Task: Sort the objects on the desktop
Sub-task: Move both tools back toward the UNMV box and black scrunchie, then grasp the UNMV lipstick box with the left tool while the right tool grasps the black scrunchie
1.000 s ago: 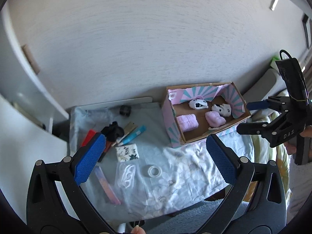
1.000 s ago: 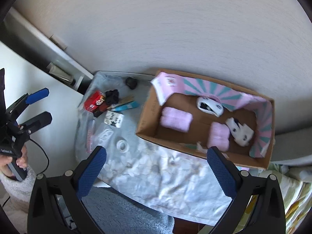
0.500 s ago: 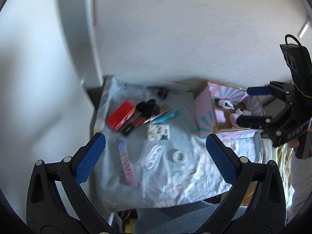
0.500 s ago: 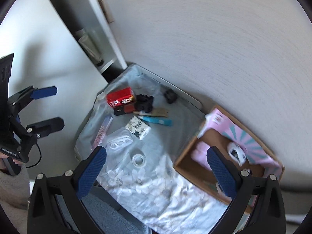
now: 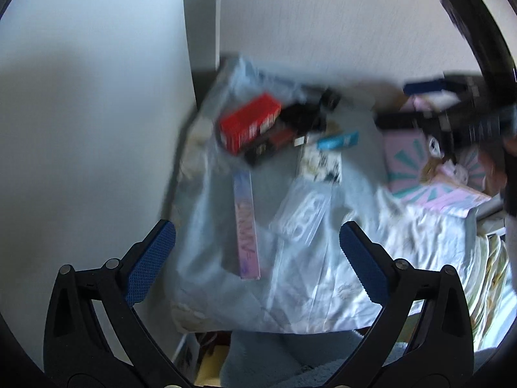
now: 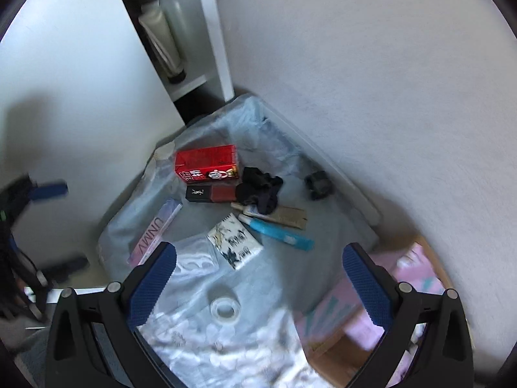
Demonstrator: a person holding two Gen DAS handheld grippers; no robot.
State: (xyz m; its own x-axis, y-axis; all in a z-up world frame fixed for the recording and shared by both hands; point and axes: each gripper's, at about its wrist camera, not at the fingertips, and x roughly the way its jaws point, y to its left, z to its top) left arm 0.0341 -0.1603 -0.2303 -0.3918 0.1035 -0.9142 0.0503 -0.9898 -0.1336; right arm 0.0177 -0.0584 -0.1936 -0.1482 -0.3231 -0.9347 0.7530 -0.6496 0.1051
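Small objects lie on a pale cloth-covered table: a red carton [image 6: 206,163], a black and dark-red box [image 6: 211,193], a black scrunchie [image 6: 258,192], a blue tube [image 6: 281,233], a patterned packet [image 6: 234,241], a long pastel box [image 6: 155,231], a tape roll [image 6: 225,307] and a clear bag [image 5: 302,215]. The pink cardboard box [image 6: 381,310] stands at the right. My left gripper [image 5: 257,263] hovers open over the long pastel box [image 5: 246,223]. My right gripper [image 6: 258,286] is open above the tape roll, holding nothing.
A white wall rises behind the table and a white cabinet panel [image 6: 80,74] at its left, with bottles [image 6: 163,40] on a shelf. A small dark object [image 6: 318,184] lies near the wall. The right gripper [image 5: 452,110] crosses the left wrist view at upper right.
Both views have swung left and closer to the table, away from the cardboard box and toward the loose objects. Both grippers stay open.
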